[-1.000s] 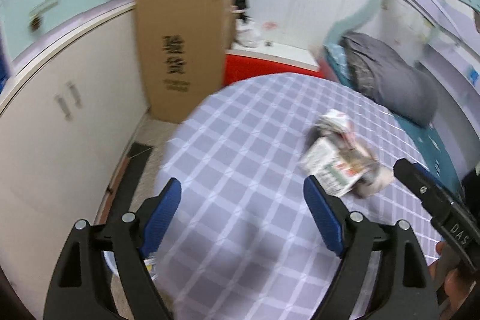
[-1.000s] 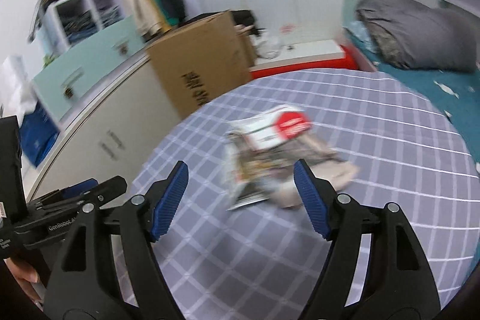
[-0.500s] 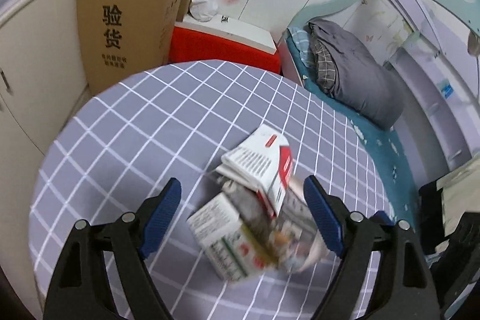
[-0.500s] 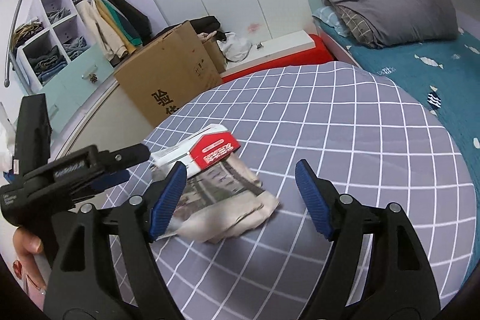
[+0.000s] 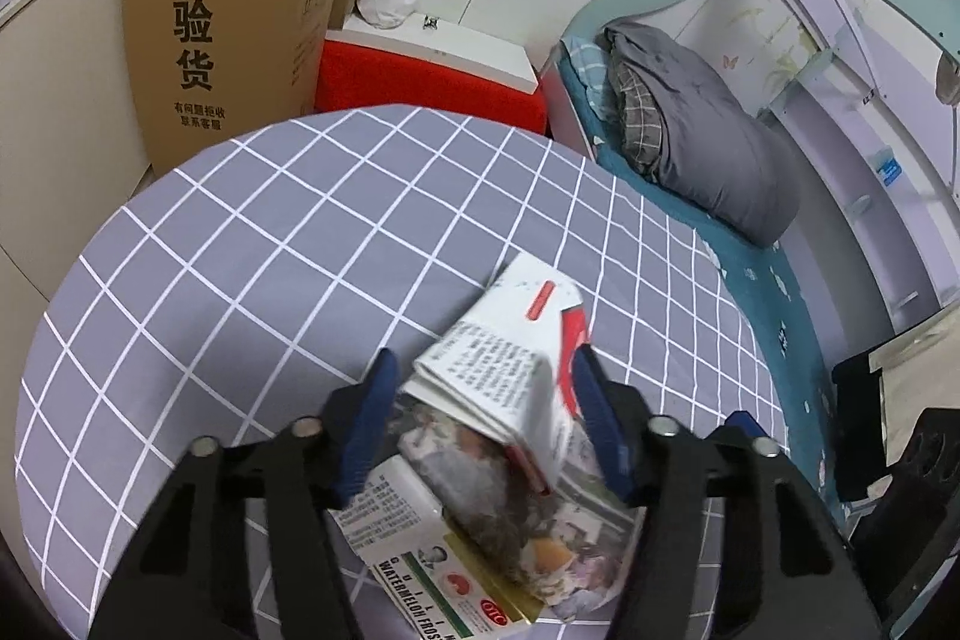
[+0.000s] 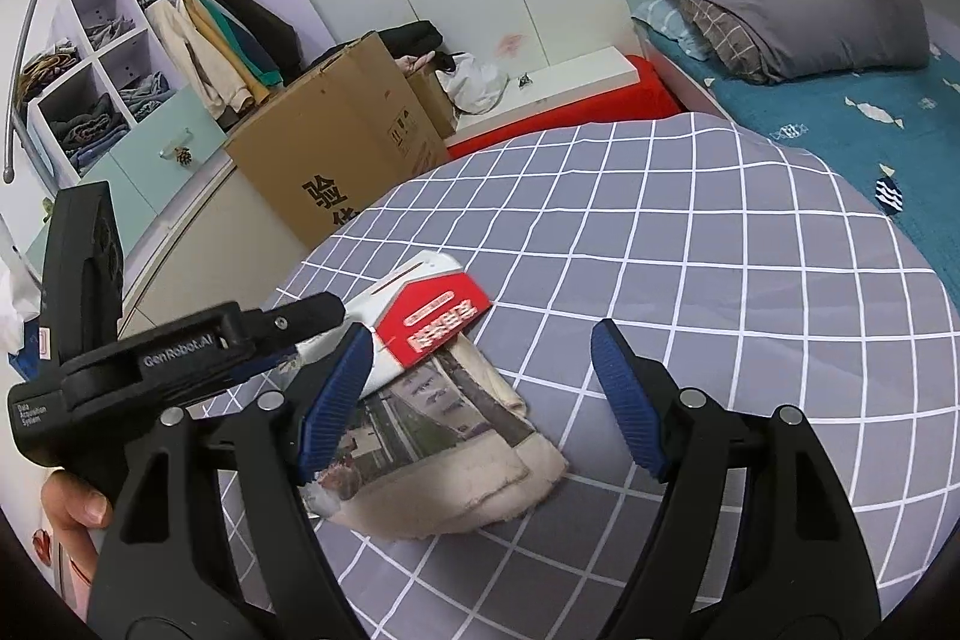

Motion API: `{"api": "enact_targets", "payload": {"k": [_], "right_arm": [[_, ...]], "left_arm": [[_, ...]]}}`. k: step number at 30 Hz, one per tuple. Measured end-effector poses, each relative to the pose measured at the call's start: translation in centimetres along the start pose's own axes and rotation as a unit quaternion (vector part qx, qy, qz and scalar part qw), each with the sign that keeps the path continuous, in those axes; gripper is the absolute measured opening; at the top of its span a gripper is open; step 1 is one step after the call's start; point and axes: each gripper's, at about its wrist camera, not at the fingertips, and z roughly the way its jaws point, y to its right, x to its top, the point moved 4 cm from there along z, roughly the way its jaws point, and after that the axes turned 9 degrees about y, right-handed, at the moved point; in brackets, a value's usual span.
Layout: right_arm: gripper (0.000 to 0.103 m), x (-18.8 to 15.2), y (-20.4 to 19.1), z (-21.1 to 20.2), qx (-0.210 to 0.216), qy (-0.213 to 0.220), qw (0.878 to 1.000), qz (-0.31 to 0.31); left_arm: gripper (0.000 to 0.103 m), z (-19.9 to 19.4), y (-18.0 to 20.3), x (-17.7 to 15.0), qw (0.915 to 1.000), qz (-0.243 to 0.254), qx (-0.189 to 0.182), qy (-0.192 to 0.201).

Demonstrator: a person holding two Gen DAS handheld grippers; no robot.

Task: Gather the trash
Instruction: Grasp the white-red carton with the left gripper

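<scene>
A pile of trash (image 5: 510,466) lies on the round table (image 5: 252,268) with the gray checked cloth. On top of the pile sits a red and white box (image 5: 516,370), and under it are crumpled papers (image 6: 444,436). The left gripper (image 5: 486,412) has its 2 blue pads on either side of the box, and its jaws are closing (the right pad looks like it touches the box, the left pad is just beside it). The right gripper (image 6: 480,388) is wide open over the papers and holds nothing. A cardboard box (image 5: 222,34) stands behind the table.
</scene>
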Motion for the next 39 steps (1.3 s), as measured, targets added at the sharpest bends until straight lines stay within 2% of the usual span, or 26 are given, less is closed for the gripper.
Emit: {"api": "enact_targets", "payload": {"k": [6,12,19,22,28,30,32,33,39], "right_arm": [[0.074,-0.3,-0.5,0.9,-0.003,-0.009,1.0,-0.006],[0.074,-0.8,-0.5,1.5,-0.004,-0.019,1.0,-0.005],[0.074,-0.7,0.2,2.1,-0.007,-0.023,1.0,0.0],[0.074,-0.6,0.5,2.2,-0.008,-0.023,1.0,0.003],[0.074,-0.6,1.1,2.5,-0.008,-0.025,1.0,0.004],[0.074,-0.6,1.1,2.6,-0.006,-0.025,1.0,0.005],[0.074,-0.6,1.0,2.6,-0.008,-0.024,1.0,0.005],[0.074,-0.7,1.1,2.6,-0.008,-0.024,1.0,0.005],[0.074,-0.7,1.7,2.7,-0.017,-0.026,0.999,0.007]], "left_arm": [[0.052,0.9,-0.4,-0.2,0.9998,-0.011,-0.011,-0.011],[0.055,2.0,-1.1,-0.1,0.9981,-0.053,-0.029,-0.015],[0.054,3.1,-0.1,0.7,0.998,-0.038,-0.046,-0.02],[0.032,3.5,0.5,0.7,0.9986,-0.017,-0.042,-0.027],[0.025,3.2,1.2,0.7,0.9987,0.019,-0.036,-0.031],[0.026,2.9,1.5,0.9,0.9986,0.025,-0.034,-0.033],[0.042,2.7,1.7,1.0,0.9985,0.027,-0.039,-0.028],[0.046,2.7,2.1,1.0,0.9983,0.034,-0.036,-0.029],[0.048,3.8,3.5,0.4,0.9964,0.069,-0.02,-0.045]]}}
